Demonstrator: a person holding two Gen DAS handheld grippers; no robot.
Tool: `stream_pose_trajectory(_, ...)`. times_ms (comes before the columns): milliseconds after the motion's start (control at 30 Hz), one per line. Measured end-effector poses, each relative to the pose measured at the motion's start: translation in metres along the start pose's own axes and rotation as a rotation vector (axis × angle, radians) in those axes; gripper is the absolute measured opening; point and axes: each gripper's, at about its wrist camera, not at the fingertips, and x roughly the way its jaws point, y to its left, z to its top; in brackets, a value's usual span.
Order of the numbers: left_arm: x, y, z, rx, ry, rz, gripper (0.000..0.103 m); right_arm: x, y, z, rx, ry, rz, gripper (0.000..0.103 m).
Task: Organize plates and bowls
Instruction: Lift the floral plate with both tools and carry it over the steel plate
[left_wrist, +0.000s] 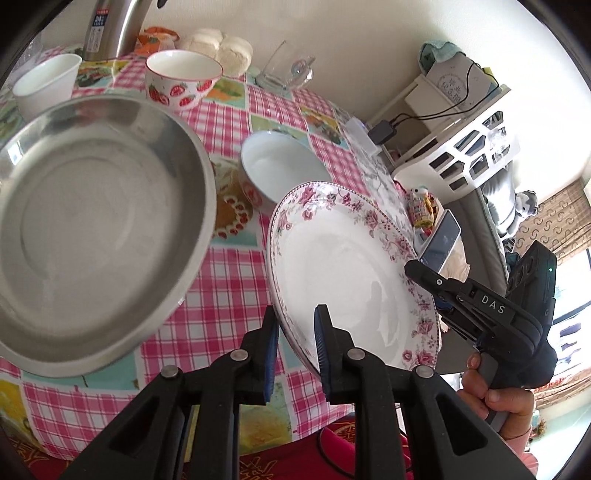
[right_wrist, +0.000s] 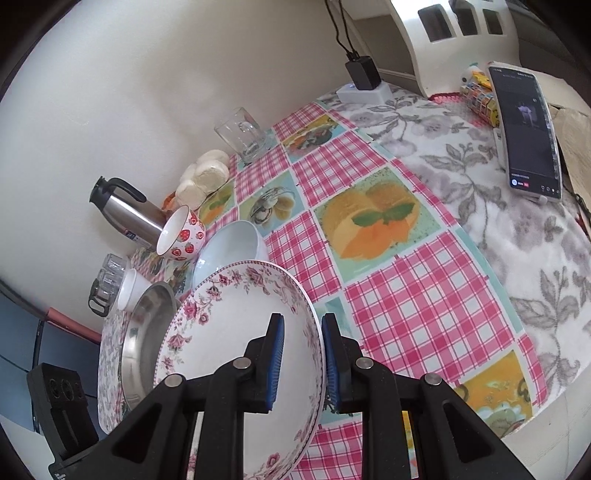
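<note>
A white plate with a pink floral rim (left_wrist: 343, 266) (right_wrist: 229, 332) hangs tilted above the checked tablecloth, gripped at two edges. My left gripper (left_wrist: 295, 314) is shut on its near rim. My right gripper (left_wrist: 410, 267) (right_wrist: 301, 321) is shut on the opposite rim, with a hand on its handle. To the left a steel bowl (left_wrist: 99, 229) (right_wrist: 147, 332) rests on a second floral plate (right_wrist: 107, 369). A white bowl (left_wrist: 280, 166) (right_wrist: 229, 243) stands behind the held plate. Farther back is a strawberry-patterned bowl (left_wrist: 183, 79) (right_wrist: 183, 236).
A white cup (left_wrist: 46, 85), a steel thermos (left_wrist: 110, 29) (right_wrist: 125, 210), a glass mug (left_wrist: 286, 68) (right_wrist: 243, 134) and white buns (left_wrist: 221, 46) line the wall side. A phone (right_wrist: 528, 133) on a stand and a charger block (right_wrist: 364, 86) sit on the grey floral cloth.
</note>
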Motion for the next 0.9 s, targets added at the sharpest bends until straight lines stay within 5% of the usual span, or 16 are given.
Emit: stream_pose_trajectory(900, -0.075, 0.064, 0.024, -0.076, -0.182, 0.017, 0.019, 0.011, 0.106, -0.008, -0.15, -0.05, 0.052, 0.022)
